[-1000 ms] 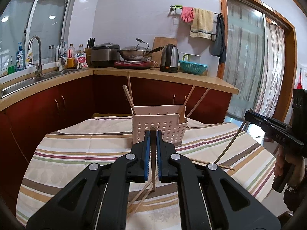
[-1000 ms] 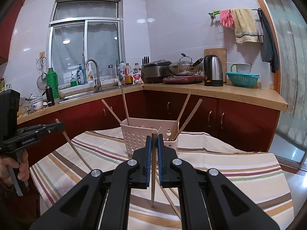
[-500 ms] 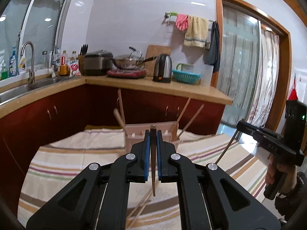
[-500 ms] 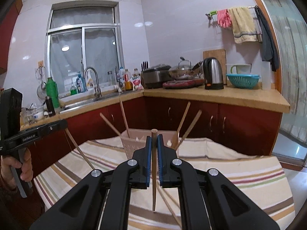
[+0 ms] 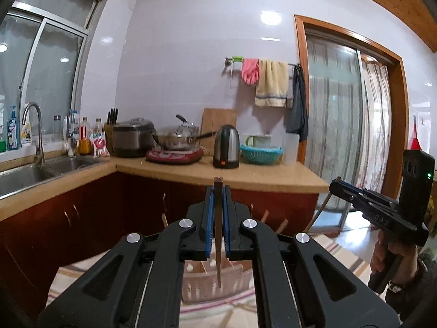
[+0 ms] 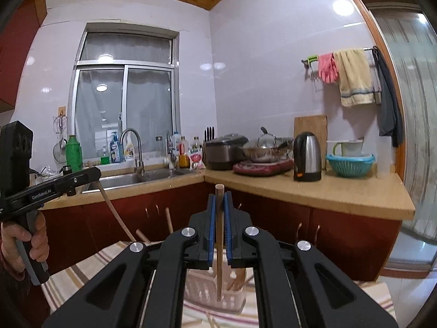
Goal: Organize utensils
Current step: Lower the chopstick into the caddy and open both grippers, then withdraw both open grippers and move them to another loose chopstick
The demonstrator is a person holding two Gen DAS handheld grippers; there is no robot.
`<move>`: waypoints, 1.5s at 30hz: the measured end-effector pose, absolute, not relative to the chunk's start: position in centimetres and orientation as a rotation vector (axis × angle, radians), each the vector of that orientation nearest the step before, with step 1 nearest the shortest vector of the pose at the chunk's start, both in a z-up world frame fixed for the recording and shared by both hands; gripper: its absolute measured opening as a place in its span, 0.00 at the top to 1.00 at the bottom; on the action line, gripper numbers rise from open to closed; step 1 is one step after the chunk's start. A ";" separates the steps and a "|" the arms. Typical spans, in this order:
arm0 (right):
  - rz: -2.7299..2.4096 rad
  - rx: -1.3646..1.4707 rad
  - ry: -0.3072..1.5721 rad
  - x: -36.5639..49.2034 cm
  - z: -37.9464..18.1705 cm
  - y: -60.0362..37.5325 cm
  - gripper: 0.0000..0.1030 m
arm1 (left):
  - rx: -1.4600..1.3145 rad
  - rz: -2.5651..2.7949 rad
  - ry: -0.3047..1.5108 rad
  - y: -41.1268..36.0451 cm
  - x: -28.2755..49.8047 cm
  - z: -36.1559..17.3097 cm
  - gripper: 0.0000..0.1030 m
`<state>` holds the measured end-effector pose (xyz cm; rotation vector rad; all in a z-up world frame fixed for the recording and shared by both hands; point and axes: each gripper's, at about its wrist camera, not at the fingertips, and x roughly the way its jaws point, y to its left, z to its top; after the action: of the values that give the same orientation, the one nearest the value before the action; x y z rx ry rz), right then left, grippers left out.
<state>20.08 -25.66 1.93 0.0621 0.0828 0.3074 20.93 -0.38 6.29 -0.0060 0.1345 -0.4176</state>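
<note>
My left gripper (image 5: pixel 217 191) is shut on a wooden chopstick (image 5: pixel 217 232) that hangs upright, its tip over the white perforated utensil basket (image 5: pixel 215 284). My right gripper (image 6: pixel 220 198) is shut on another wooden chopstick (image 6: pixel 219 246), also upright, tip over the same basket (image 6: pixel 215 289). Several chopsticks stand slanted in the basket. The right gripper also shows at the right of the left wrist view (image 5: pixel 377 213), the left gripper at the left of the right wrist view (image 6: pixel 54 186), each holding its chopstick.
The basket stands on a table with a striped cloth (image 6: pixel 82 270). Loose chopsticks lie on the cloth (image 6: pixel 210 321). Behind is a red-cabinet counter (image 5: pixel 245 177) with sink, rice cooker, wok, kettle and teal basket. A glass door is at the right.
Both grippers have risen and come closer to the basket, each carrying its chopstick; the basket now sits low in both views under the chopstick tips.
</note>
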 end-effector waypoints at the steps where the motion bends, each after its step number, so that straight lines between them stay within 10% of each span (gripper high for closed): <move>1: 0.307 0.060 0.073 20.6 2.1 -25.6 0.94 | 0.000 -0.407 0.122 -0.6 21.4 6.4 0.94; 29: 0.281 0.172 0.270 31.8 -6.7 -25.3 0.94 | -0.068 -0.305 0.348 -0.3 34.9 -3.7 0.92; 34: 0.283 0.178 0.294 32.2 -7.5 -25.5 0.86 | -0.062 -0.296 0.348 -0.2 34.6 -4.4 0.49; 36: 0.277 0.180 0.288 32.0 -7.5 -25.7 0.66 | -0.078 -0.305 0.337 0.1 34.1 -4.3 0.42; 45: 0.241 0.150 0.273 29.6 -6.7 -26.6 0.51 | -0.046 -0.340 0.329 0.2 30.9 -4.1 0.22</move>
<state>29.58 -26.57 -6.71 0.1495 0.2733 0.2408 30.95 0.21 -4.13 -0.0460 0.3286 -0.3403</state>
